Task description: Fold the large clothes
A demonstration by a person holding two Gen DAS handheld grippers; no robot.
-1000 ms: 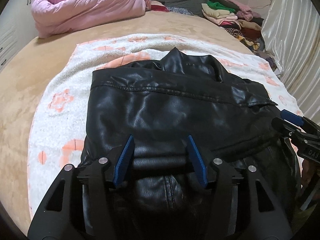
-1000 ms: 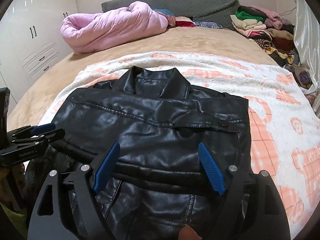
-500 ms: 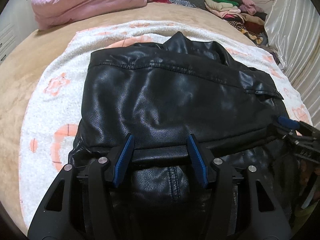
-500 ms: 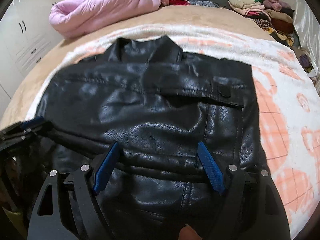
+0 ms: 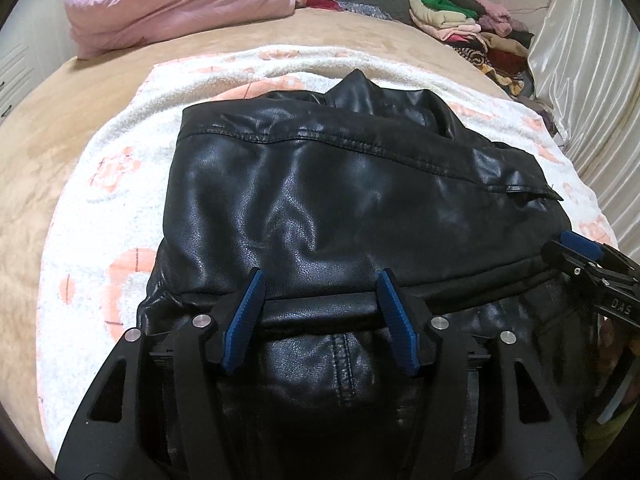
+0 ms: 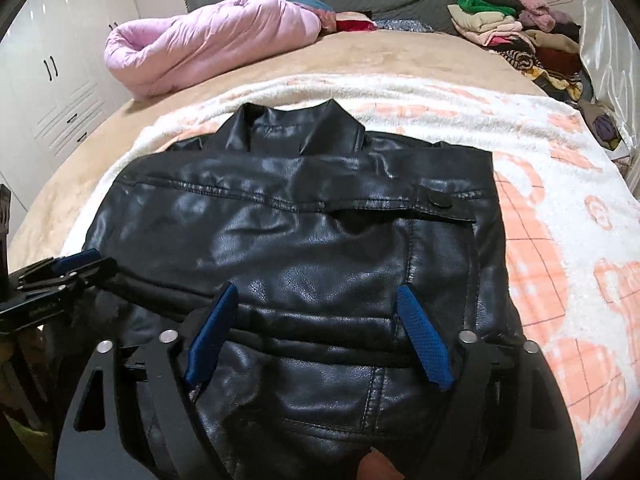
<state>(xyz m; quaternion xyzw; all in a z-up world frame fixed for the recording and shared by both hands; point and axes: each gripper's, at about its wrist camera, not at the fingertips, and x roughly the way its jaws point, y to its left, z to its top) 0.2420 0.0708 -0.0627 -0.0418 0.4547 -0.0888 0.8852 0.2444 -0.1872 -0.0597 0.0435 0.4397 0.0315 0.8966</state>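
**Black jacket on the bed, both tools letting go**

On the white and pink blanket [image 6: 552, 208] that covers the bed [image 6: 392, 52] I see the black leather jacket [image 5: 320, 208]. It lies folded in the middle of the blanket, with its collar at the far end and a fold at the near end, right by my tools.

My left tool [image 5: 320, 314] points down at the near fold. Its jaws are opening, the fold sits between the blue pads [image 5: 244, 320], and they do not squeeze it.

My right tool [image 6: 318, 332] is over the near right part of the jacket. Its jaws are opening wide and nothing is pinched in them.

Far off on the bed I see a pink quilt [image 6: 208, 52] on the left and a pile of clothes [image 6: 516, 36] on the right.
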